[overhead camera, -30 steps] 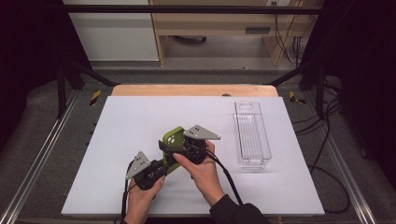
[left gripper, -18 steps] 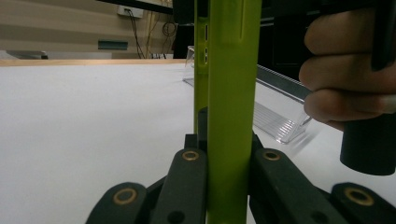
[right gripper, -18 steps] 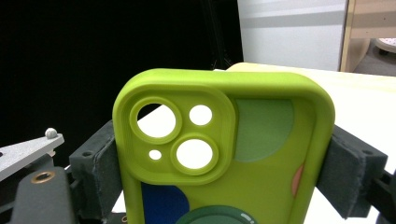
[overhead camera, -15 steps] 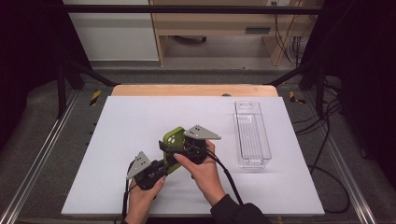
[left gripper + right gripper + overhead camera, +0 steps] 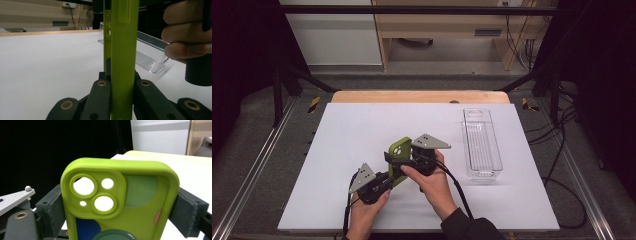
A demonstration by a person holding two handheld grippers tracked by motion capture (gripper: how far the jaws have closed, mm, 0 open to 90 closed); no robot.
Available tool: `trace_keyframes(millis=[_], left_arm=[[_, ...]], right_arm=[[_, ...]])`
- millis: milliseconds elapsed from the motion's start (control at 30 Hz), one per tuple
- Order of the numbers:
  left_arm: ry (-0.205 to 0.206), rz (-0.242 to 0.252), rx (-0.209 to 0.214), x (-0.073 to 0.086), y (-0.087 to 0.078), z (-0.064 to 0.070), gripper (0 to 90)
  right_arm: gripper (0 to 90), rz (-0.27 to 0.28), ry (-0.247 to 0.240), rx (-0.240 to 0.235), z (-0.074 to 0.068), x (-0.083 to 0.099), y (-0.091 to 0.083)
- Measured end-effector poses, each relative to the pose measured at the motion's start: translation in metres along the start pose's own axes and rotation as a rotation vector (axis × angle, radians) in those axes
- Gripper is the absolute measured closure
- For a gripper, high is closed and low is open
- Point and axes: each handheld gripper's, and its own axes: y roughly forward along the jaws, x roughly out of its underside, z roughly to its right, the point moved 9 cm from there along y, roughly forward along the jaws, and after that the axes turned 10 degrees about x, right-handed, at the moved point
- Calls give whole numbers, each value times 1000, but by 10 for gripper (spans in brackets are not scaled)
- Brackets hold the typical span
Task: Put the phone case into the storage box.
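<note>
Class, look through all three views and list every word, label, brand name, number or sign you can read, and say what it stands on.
None can be read.
Green phone case: coloured shapes and camera holes, no lettering.
Clear plastic tray: ribbed, no label.
Grey plates on the left gripper and right gripper: holes, no writing.
Yellow-black hazard stripes by the table: a sign without words.

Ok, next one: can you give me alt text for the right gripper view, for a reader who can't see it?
A lime green phone case stands upright, its camera cutouts facing the viewer, clamped by its side edges between the right gripper's two padded black jaws. Behind it lie a white table and a dark background; part of a grey plate shows at lower left.
</note>
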Motion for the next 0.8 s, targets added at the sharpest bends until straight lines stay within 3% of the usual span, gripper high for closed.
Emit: trace_keyframes(millis=[300,600,667,800], left_arm=[[-5,1,2,1,1,-1,861],[18,-9,-10,2,1,-2,851],[37,-10,-24,1,0,-3,790],[56,7,-48,-3,-1,-6,530]], right_arm=[[150,7,3,2,2,-2,-3],[160,-33,12,13,3,-1,-3],[161,-36,5,22,3,-2,-2],[161,-32,-4,38,6,-9,-2]])
